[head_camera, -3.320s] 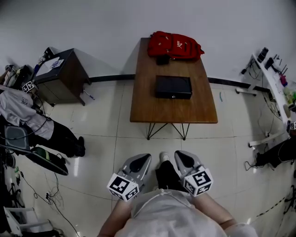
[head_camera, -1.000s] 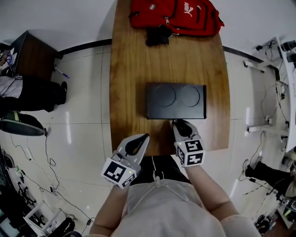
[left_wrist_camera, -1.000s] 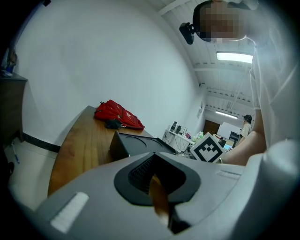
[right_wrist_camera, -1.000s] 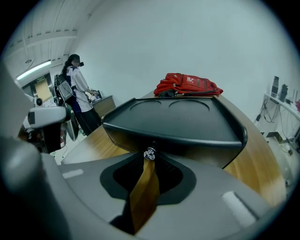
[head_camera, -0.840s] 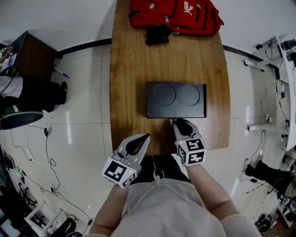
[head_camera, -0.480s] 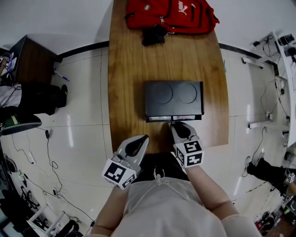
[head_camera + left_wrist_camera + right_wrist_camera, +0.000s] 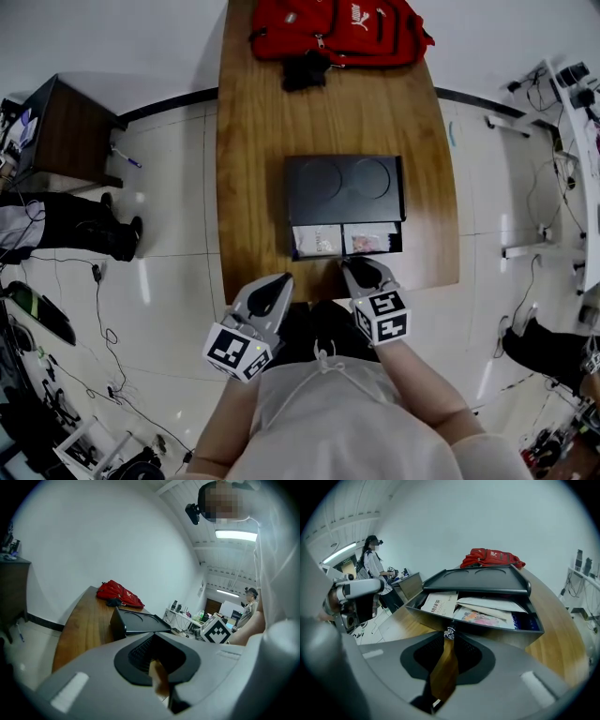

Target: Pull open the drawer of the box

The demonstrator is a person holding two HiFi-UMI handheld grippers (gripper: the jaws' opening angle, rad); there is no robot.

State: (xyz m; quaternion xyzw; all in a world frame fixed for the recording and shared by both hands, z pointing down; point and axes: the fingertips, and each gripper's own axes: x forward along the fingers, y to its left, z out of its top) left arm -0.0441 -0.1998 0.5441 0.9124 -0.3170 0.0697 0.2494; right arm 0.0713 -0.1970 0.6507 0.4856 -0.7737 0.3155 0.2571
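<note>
A flat black box (image 7: 345,187) lies in the middle of the wooden table (image 7: 253,169). Its drawer (image 7: 346,240) stands pulled out toward me, with booklets and papers (image 7: 487,609) inside. My right gripper (image 7: 350,266) is at the drawer front, shut on the small metal knob (image 7: 449,633). At the table's near edge, left of the drawer, my left gripper (image 7: 280,282) is shut and holds nothing. In the left gripper view the box (image 7: 136,620) shows from its side.
A red backpack (image 7: 328,28) and a small black item (image 7: 302,70) lie at the table's far end. A dark cabinet (image 7: 56,131) and a person's legs (image 7: 66,225) are on the floor to the left. Another person (image 7: 370,564) stands beyond the table.
The drawer has slid out of the box toward me, showing its papers. My right gripper has drawn back with the knob. The left gripper has hardly moved.
</note>
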